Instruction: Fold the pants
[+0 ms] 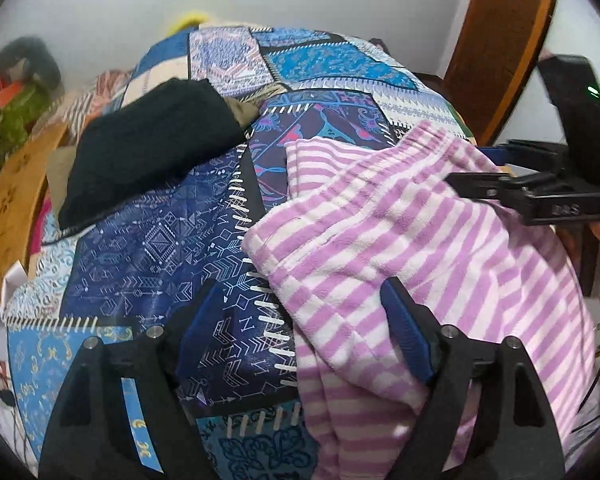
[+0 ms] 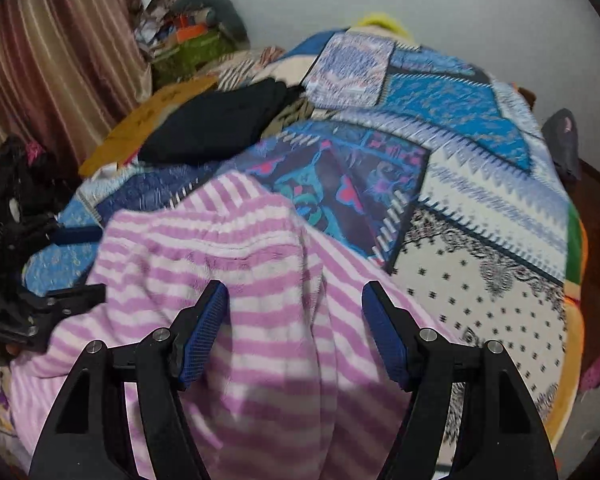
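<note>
Our striped pants (image 1: 400, 240) lie bunched on the patchwork bedspread (image 1: 148, 248), filling the right half of the left wrist view and the lower centre of the right one. We hold the left tool (image 1: 300, 320) spread over their left edge, gripping nothing. The right tool (image 2: 296, 320) hovers spread above the waistband, likely so each can take a side. Folded black clothes (image 1: 148, 152) sit upper left, clear of our work.

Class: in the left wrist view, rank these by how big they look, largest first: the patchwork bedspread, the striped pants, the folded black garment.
1. Patchwork bedspread, which fills most of the view.
2. Striped pants, though they lie nearer the camera, which inflates them.
3. Folded black garment, farther back, so its true size against the pants is unsure.
</note>
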{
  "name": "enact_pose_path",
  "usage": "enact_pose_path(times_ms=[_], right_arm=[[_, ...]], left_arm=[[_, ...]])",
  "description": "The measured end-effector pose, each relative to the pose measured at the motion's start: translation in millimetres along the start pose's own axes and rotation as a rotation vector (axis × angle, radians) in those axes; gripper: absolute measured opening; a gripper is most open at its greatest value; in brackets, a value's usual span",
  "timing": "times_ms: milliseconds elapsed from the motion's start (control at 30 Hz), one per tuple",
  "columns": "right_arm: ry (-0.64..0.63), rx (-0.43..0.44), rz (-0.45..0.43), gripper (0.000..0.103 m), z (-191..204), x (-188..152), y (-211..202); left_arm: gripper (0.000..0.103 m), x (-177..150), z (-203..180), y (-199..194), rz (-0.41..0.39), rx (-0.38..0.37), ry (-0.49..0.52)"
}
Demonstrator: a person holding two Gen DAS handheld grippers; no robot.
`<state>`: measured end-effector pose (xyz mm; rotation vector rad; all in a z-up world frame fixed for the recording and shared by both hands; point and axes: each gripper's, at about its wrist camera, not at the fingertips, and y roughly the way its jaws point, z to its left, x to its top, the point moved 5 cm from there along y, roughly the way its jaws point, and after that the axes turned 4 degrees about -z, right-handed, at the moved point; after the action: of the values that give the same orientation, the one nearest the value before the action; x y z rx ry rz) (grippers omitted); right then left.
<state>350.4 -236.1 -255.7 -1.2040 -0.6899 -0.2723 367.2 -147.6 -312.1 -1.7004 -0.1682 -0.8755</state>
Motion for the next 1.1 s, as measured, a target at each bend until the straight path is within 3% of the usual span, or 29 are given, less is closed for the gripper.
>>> enact_pose_path(times_ms=[67, 267, 400, 500, 667, 733, 833, 967, 1100], right_arm=[[-0.020, 0.022, 0.021, 0.066, 3.3, -1.8, 7.1], [0.018, 0.146, 0.016, 0.031, 7.0, -1.7, 7.4], [-0.009, 0.124, -0.033, 0.017, 15.3, -0.9, -5.1], [-0.022, 0.109, -0.127, 0.015, 21.0, 4.5, -31.8], [-0.033, 0.012, -0.274, 0.014, 19.9, 8.8, -79.7], [-0.003, -0.020, -0.287, 0.014, 10.3, 4.6, -87.8], [0.031, -0.069, -0.242, 0.014, -6.8, -5.7, -76.7], [0.101, -0.087, -0.082, 0.019, -34.4, -28.8, -36.6], [0.140, -0.126, -0.069, 0.045, -48.2, -37.6, -39.2]], left_arm=[[0.082, -1.6, 0.8, 1.2, -0.003, -0.007, -0.005], [0.084, -3.2, 7.4, 4.5, 0.002, -0.044, -0.051], [0.084, -1.3, 7.9, 1.3, 0.006, -0.037, -0.056], [0.083, 5.5, 7.7, -5.8, 0.002, -0.031, -0.059], [0.083, 28.6, 4.1, -22.1, -0.045, -0.038, -0.073], [0.083, 39.0, 0.3, -24.4, -0.060, -0.039, -0.064], [0.083, 49.4, -7.3, -17.4, -0.051, -0.033, -0.043], [0.083, 54.9, -17.1, -2.7, -0.016, -0.061, -0.048], [0.082, 53.7, -21.4, 4.8, 0.006, -0.038, -0.018]])
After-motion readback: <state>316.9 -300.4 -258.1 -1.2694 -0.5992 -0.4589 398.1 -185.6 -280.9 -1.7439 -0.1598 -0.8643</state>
